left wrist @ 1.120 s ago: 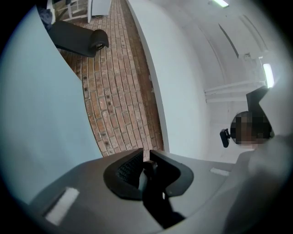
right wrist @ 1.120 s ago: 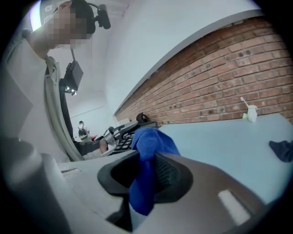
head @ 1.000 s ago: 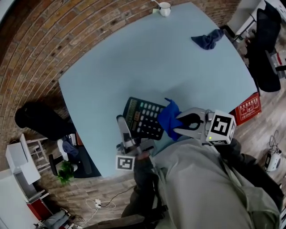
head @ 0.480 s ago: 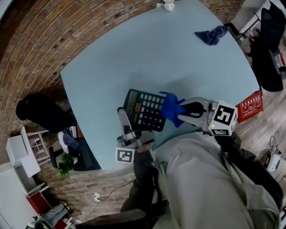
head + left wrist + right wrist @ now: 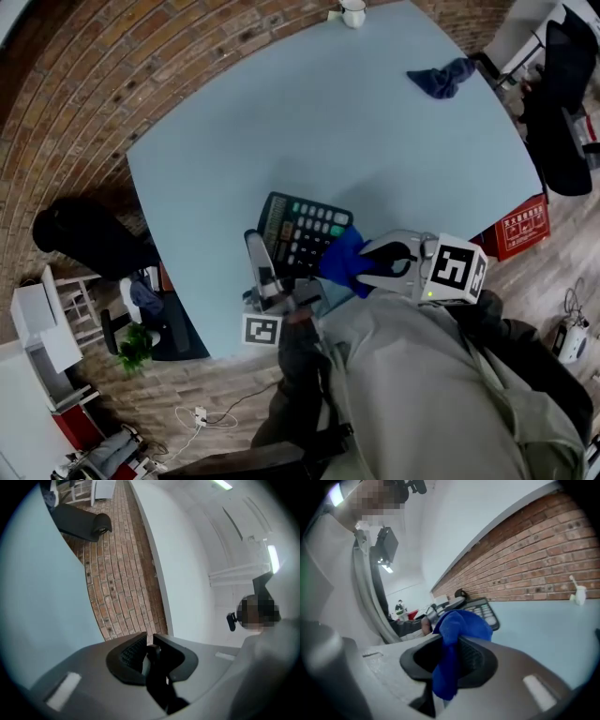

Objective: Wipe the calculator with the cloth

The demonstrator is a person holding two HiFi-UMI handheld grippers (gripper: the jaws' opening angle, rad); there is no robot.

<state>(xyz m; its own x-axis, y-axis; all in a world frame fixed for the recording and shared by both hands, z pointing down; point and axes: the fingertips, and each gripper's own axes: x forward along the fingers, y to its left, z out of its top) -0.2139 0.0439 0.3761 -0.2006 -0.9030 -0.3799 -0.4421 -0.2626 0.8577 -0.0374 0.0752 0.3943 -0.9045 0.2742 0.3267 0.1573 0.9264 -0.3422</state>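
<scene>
The black calculator (image 5: 300,228) lies near the front edge of the pale blue table (image 5: 328,122), and it also shows in the right gripper view (image 5: 486,610). My right gripper (image 5: 361,264) is shut on a bright blue cloth (image 5: 339,261), which rests on the calculator's near right corner. In the right gripper view the cloth (image 5: 457,625) bulges out between the jaws (image 5: 450,656). My left gripper (image 5: 251,242) is at the calculator's left end. Its jaws (image 5: 149,651) are pinched on a thin dark edge, apparently the calculator's.
A second, darker blue cloth (image 5: 439,80) lies at the table's far right. A white mug (image 5: 352,12) stands at the far edge. Beside the table on the right are a red box (image 5: 520,225) on the floor and a dark chair (image 5: 562,94).
The right gripper has dragged the cloth from the calculator's right side down to its near right corner. The left gripper has not moved.
</scene>
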